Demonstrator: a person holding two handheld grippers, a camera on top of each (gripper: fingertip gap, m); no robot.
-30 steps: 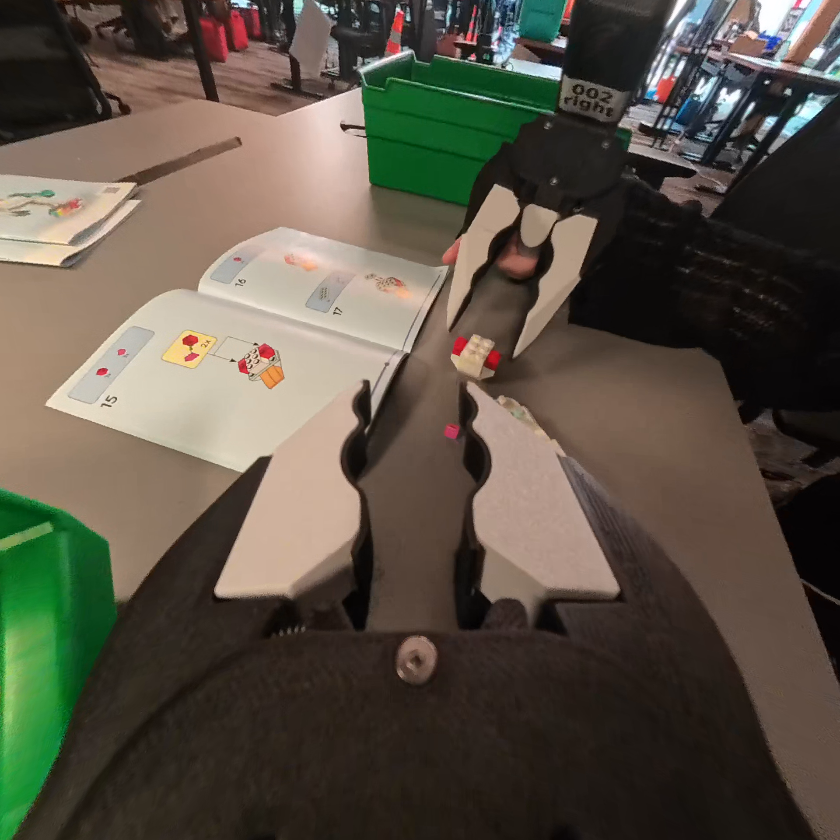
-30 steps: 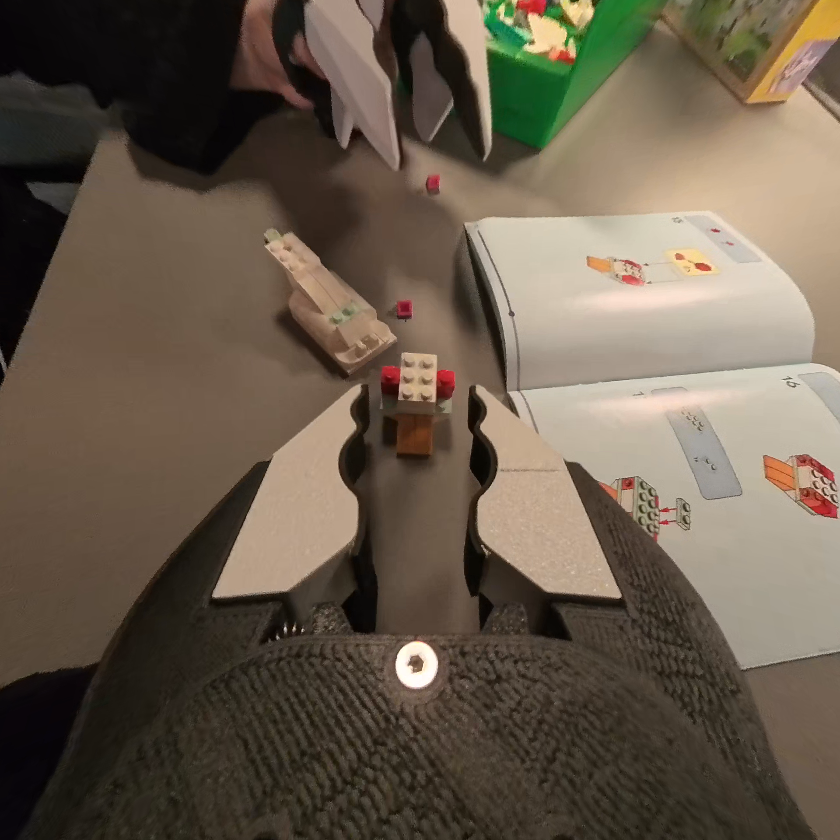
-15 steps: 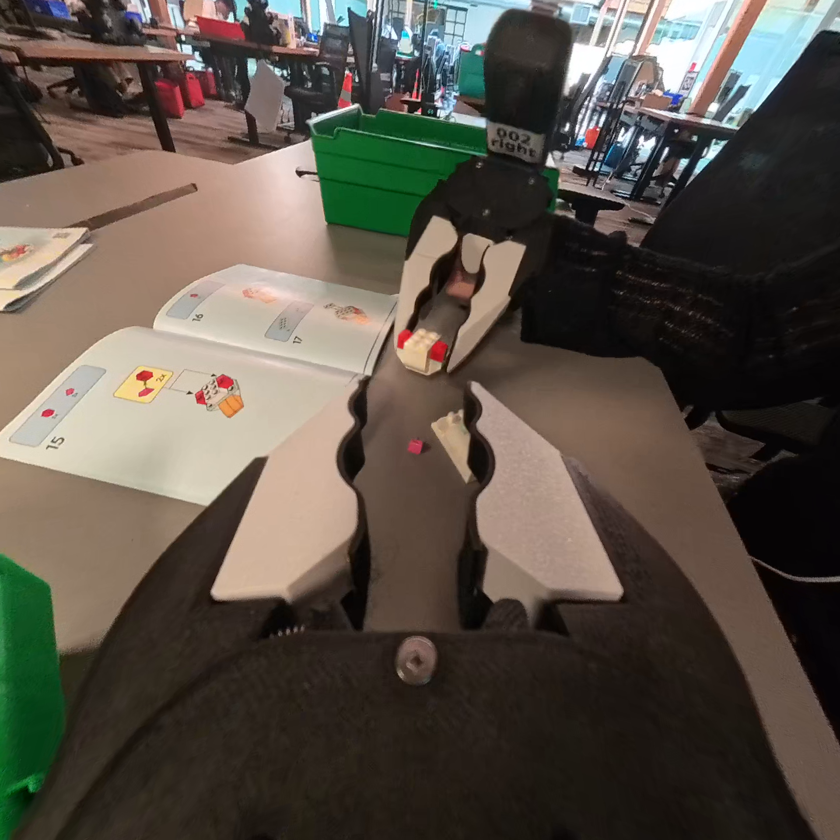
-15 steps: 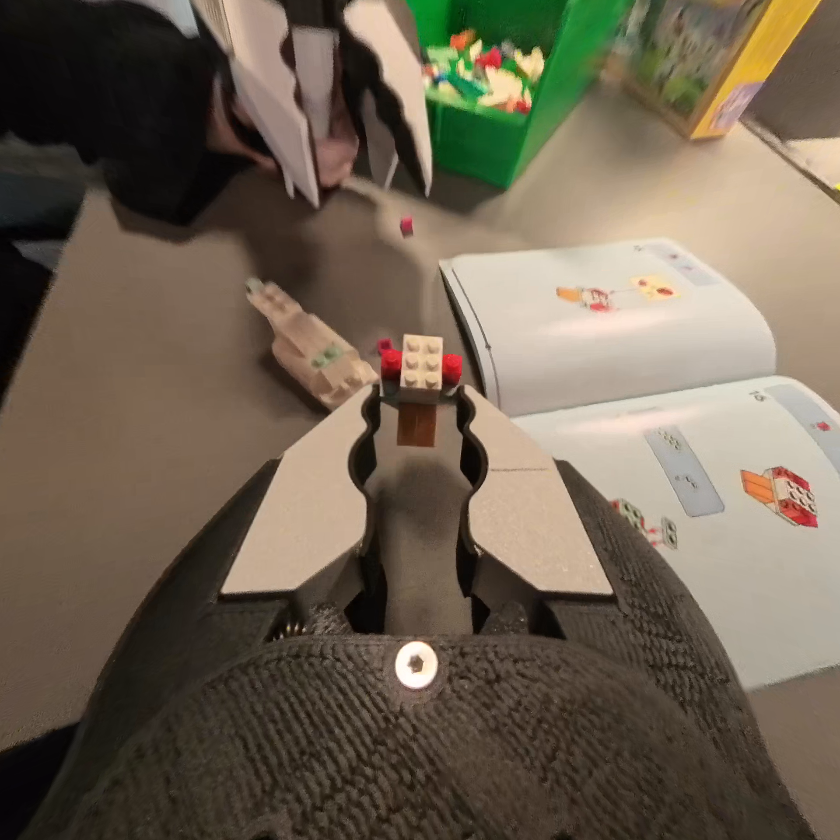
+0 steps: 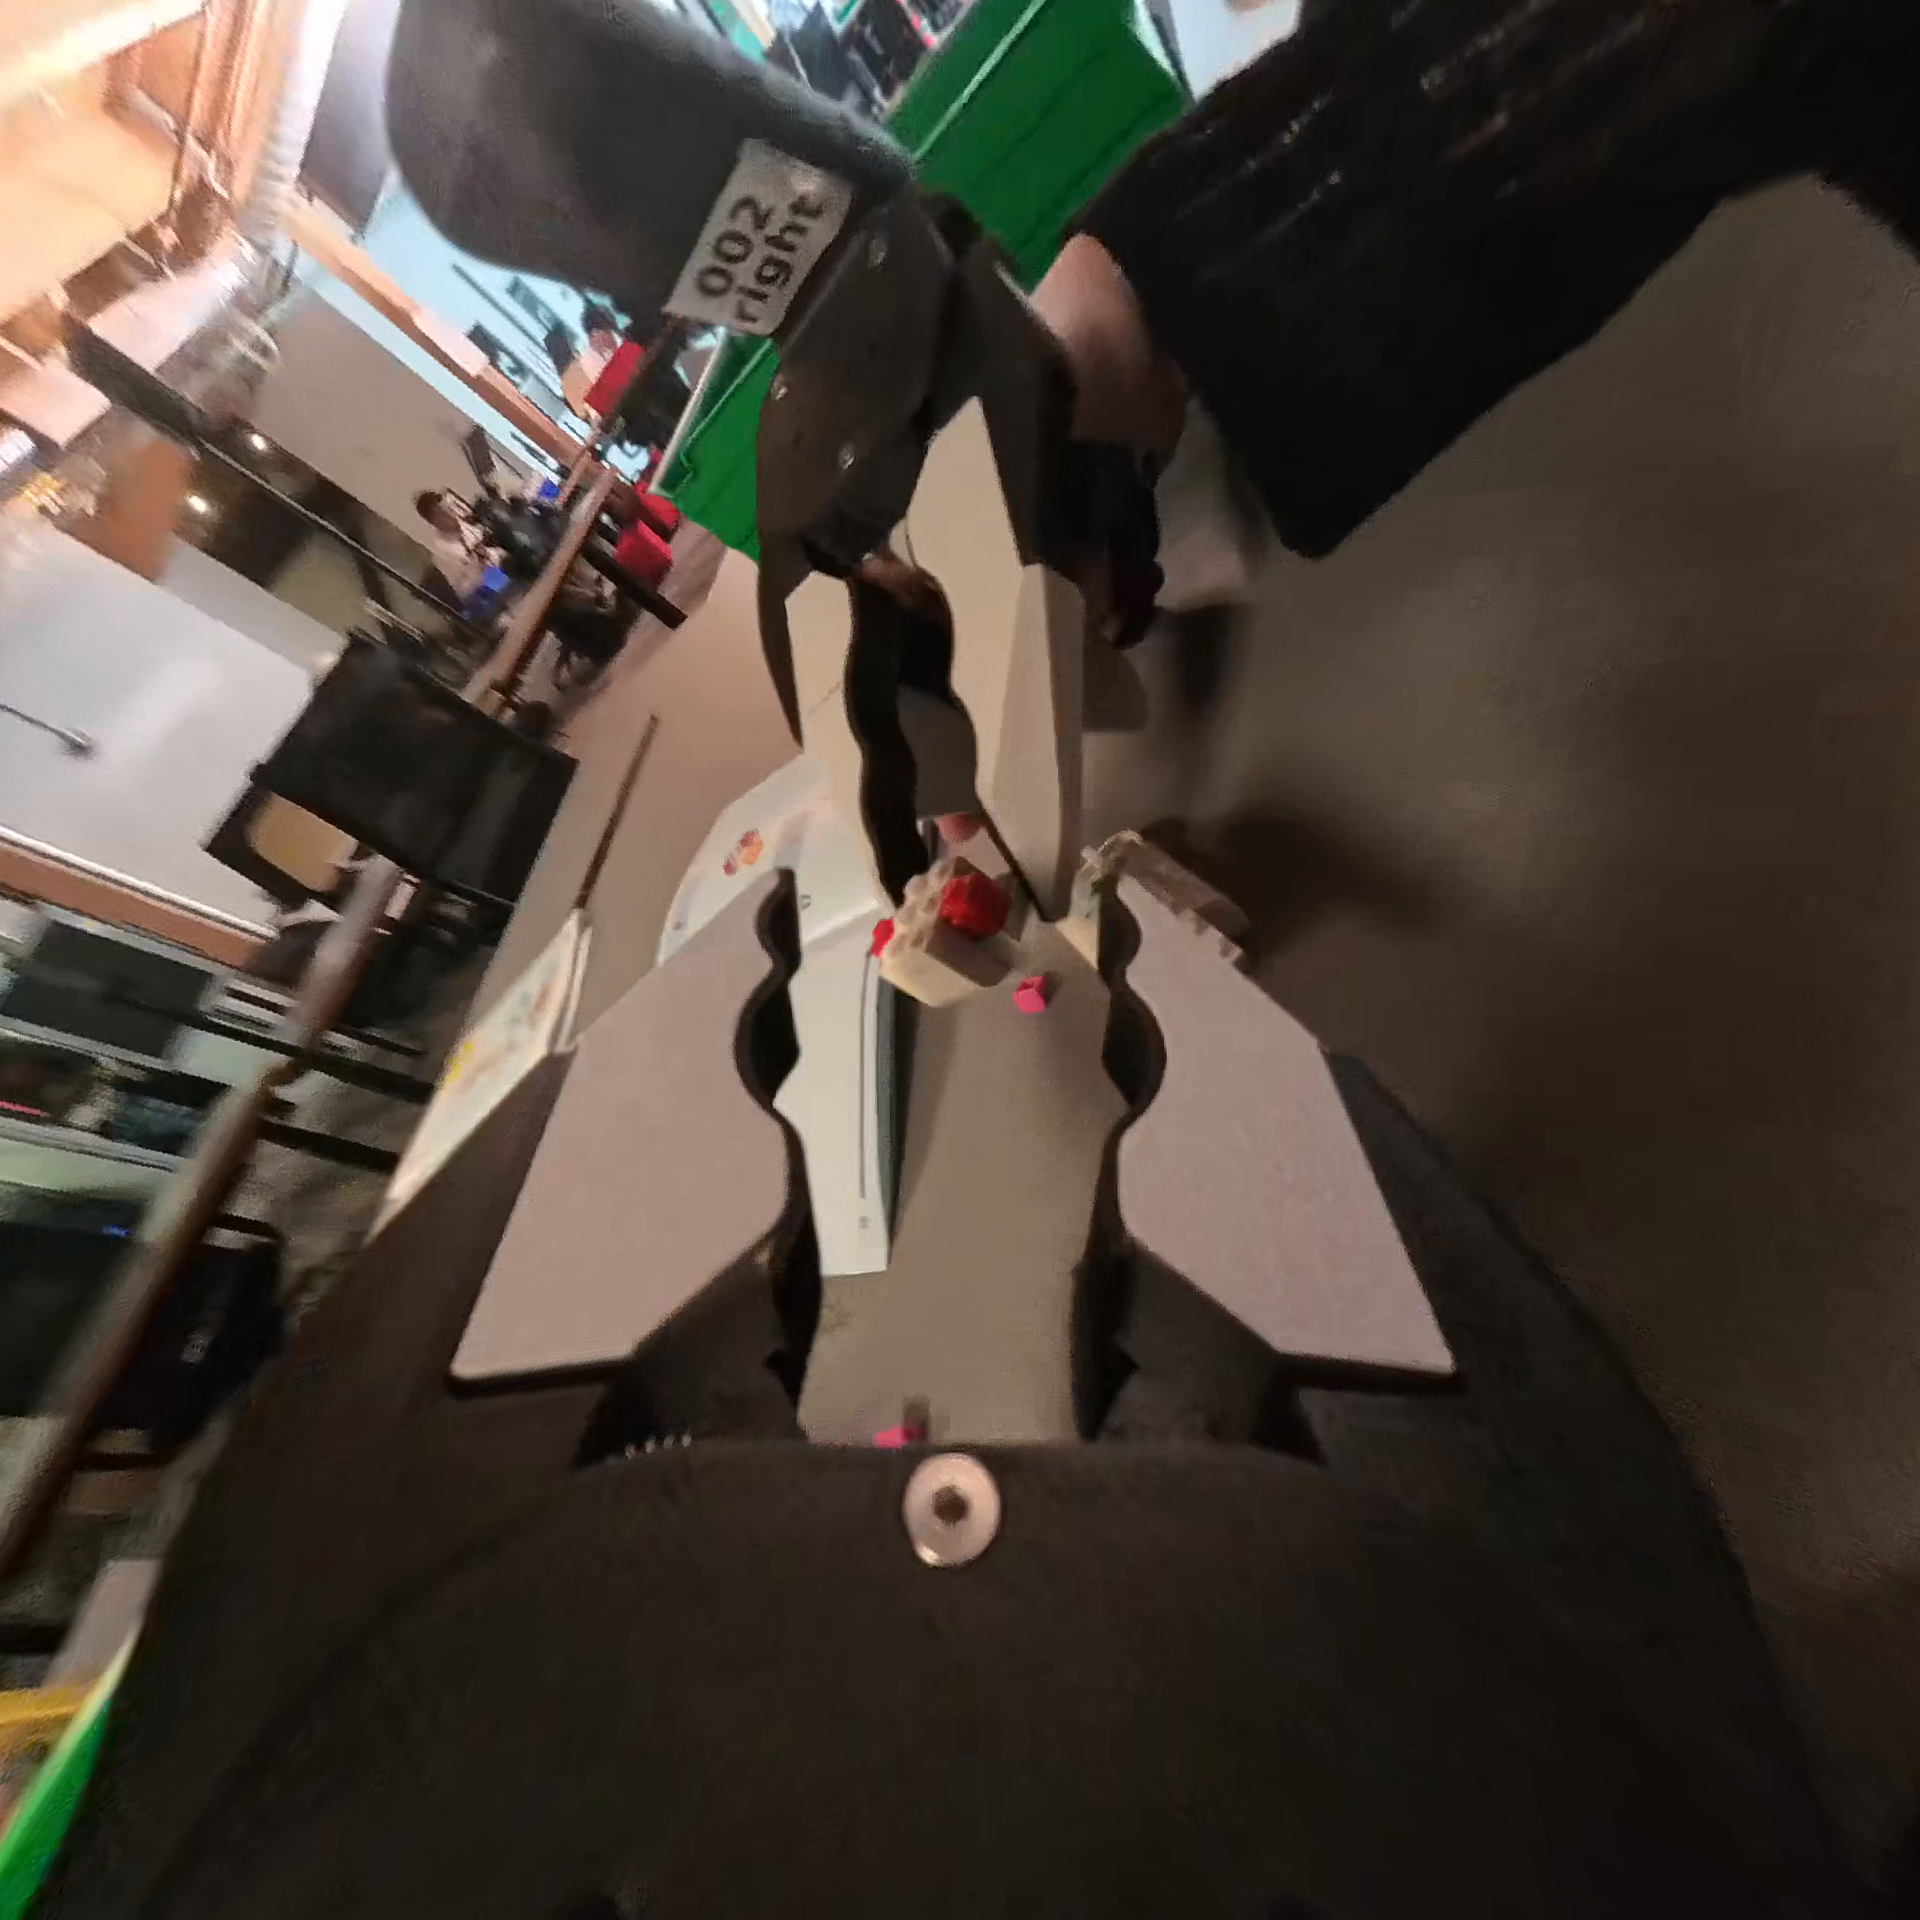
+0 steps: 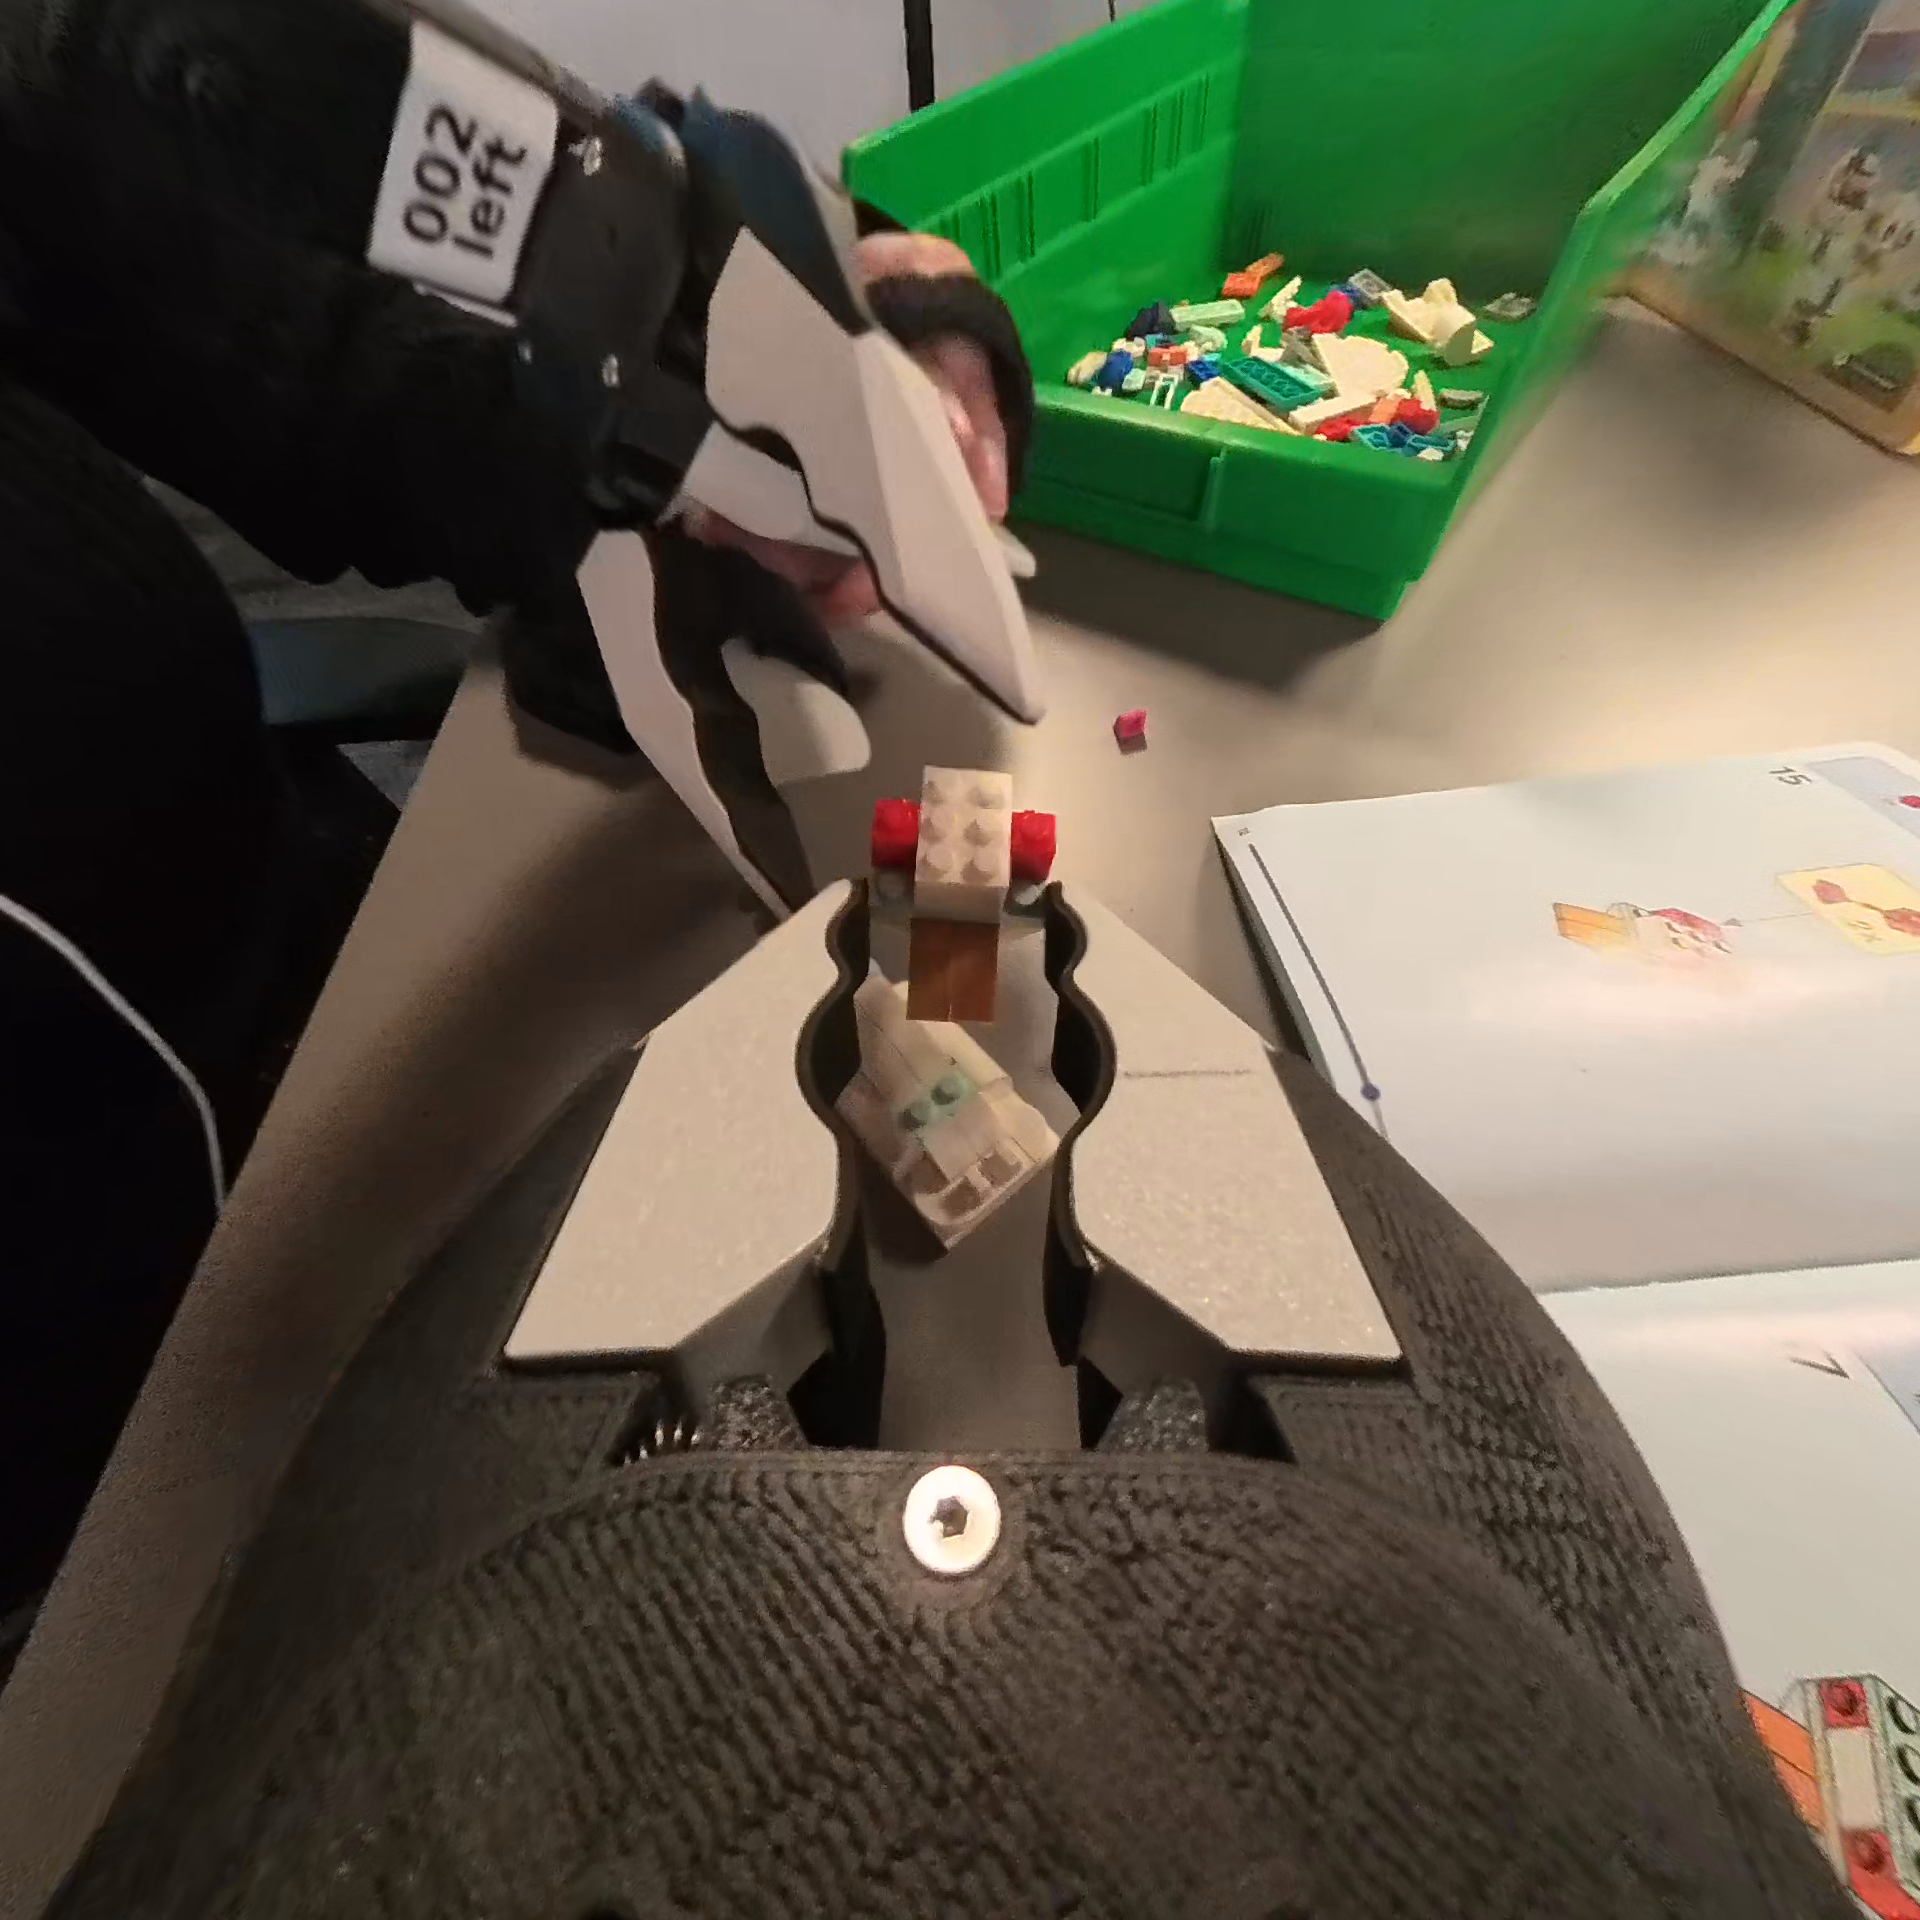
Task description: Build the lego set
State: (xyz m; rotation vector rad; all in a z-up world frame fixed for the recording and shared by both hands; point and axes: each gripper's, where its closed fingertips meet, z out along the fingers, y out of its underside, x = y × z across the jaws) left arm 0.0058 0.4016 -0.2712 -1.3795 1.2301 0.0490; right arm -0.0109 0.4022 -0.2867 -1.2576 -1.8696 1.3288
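My right gripper [image 6: 951,904] is shut on a small Lego build [image 6: 961,852]: a white brick with red side pieces and an orange-brown part below. It holds the build above the grey table [image 6: 468,1039]. My left gripper [image 6: 904,810] is open, turned on its side, just beyond the build. In the left wrist view the left gripper [image 5: 945,914] is open and empty, and the right gripper [image 5: 977,899] holds the build [image 5: 951,940] right at its tips. A larger white build [image 6: 945,1132] lies on the table under the right gripper.
A green bin [image 6: 1299,520] with several loose bricks stands at the back right, with a picture box [image 6: 1818,208] beside it. An open instruction booklet [image 6: 1610,987] lies to the right. A small pink piece [image 6: 1130,727] lies on the table; another [image 5: 894,1434] shows near the left gripper's base. My left and right fingertips are right by each other.
My right gripper closed on the small build and lifted it off the table. My left gripper rolled onto its side and came close to the build, still open.
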